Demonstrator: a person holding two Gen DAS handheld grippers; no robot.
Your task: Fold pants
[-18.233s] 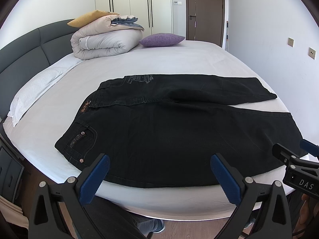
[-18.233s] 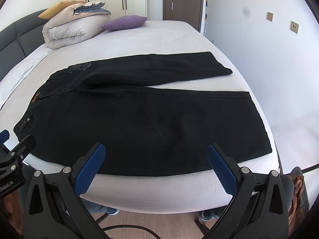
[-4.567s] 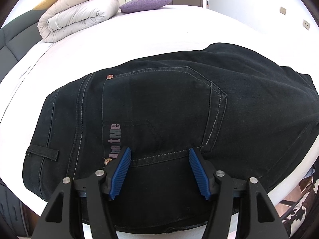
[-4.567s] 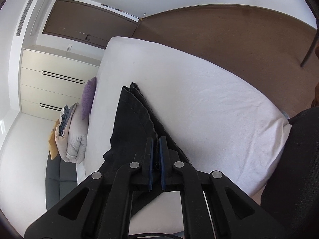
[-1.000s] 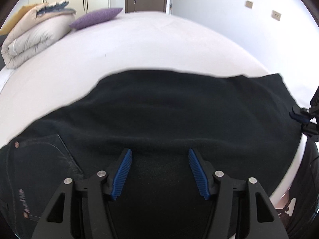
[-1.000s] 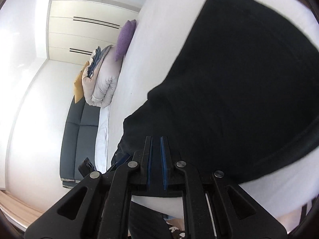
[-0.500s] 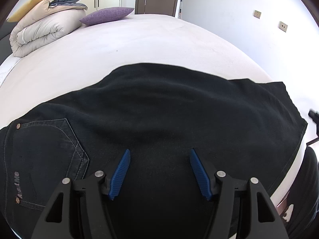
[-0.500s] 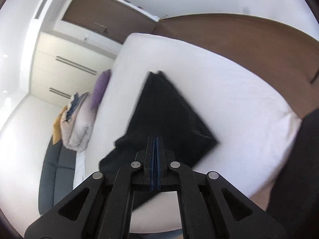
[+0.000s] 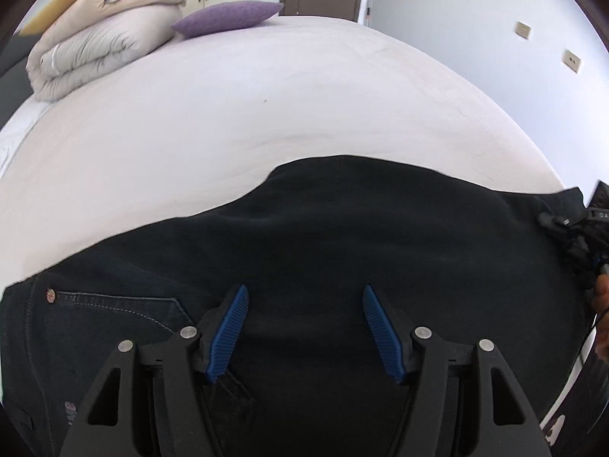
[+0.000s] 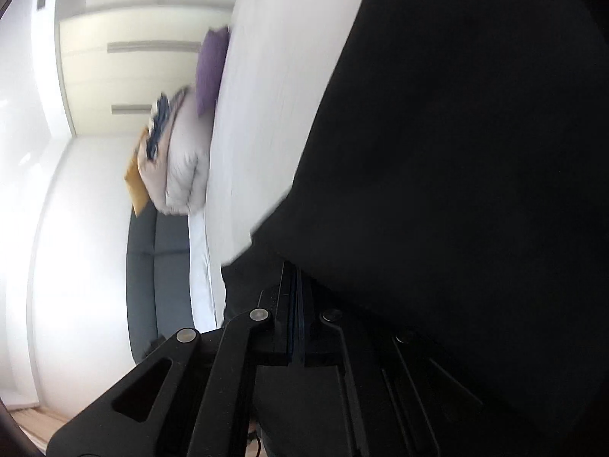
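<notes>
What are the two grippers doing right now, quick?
Left gripper: open, over the black pants, holding nothing.
Right gripper: shut; pants drape over it, grip itself hidden.

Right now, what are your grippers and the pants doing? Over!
Left gripper open, over the pants. Right gripper shut on the pants' cloth. Pants black, spread on the white bed. Nothing in the way.

Black denim pants [image 9: 342, 236], legs stacked, flat lengthwise along the white bed's near edge
</notes>
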